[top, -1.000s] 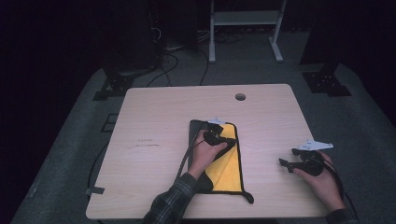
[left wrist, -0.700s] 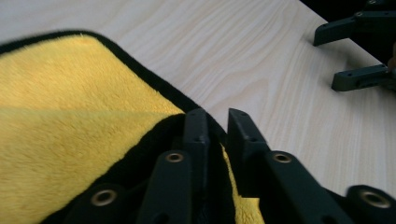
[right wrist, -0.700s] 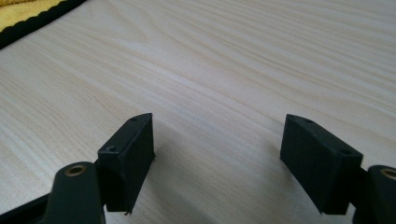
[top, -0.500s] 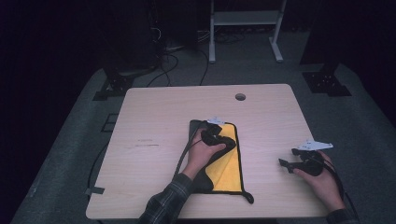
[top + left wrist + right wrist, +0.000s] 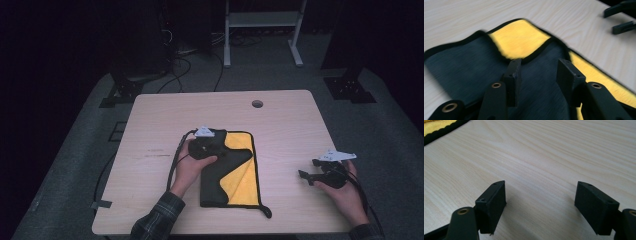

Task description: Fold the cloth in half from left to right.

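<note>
While the folded cloth [image 5: 227, 172] lay near the worktop's [image 5: 280, 125] front edge, the left gripper's [image 5: 537, 72] fingers had just been opening, nothing between them; the right gripper's [image 5: 540, 205] stood wide apart.

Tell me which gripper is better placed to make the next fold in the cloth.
Left, probably. The left gripper hangs right over the cloth, jaws just opened with nothing clamped between them. The right gripper sits open over bare table, well off to the cloth's side.
</note>
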Tool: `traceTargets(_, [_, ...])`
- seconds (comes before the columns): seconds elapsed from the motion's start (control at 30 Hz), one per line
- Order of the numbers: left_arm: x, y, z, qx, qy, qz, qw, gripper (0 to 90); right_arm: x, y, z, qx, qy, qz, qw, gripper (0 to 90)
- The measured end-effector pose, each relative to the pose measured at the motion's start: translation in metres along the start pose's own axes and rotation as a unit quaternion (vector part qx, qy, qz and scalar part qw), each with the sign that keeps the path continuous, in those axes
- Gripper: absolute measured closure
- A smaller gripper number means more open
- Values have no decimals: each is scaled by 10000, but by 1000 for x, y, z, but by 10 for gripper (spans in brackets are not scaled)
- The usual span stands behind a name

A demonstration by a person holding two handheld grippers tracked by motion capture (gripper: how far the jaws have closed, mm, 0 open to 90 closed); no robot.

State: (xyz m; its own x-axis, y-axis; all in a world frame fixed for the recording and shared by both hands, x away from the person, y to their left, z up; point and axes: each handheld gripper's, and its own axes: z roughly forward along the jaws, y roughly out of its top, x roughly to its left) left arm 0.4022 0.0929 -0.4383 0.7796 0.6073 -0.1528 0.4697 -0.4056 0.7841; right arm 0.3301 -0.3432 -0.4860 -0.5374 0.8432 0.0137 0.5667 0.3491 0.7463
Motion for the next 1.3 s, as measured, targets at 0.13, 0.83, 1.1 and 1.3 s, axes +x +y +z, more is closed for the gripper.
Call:
traceTargets(0.13, [7,-12,-10,105,266,3,9996,534,0,0,0,1,-1,4,10000,237])
traceTargets(0.83, [21,-45,-14,658,586,-475,9950,843,0,0,0,0,-2,8,10000,236])
traceTargets(1.1, [33,-50,-28,724,687,-541,9935,857,0,0,0,0,-3,7,10000,236])
traceTargets(1.3, [48,-62,-47,713,1015,-616,9904,741,0,0,0,0,-11,13,10000,231])
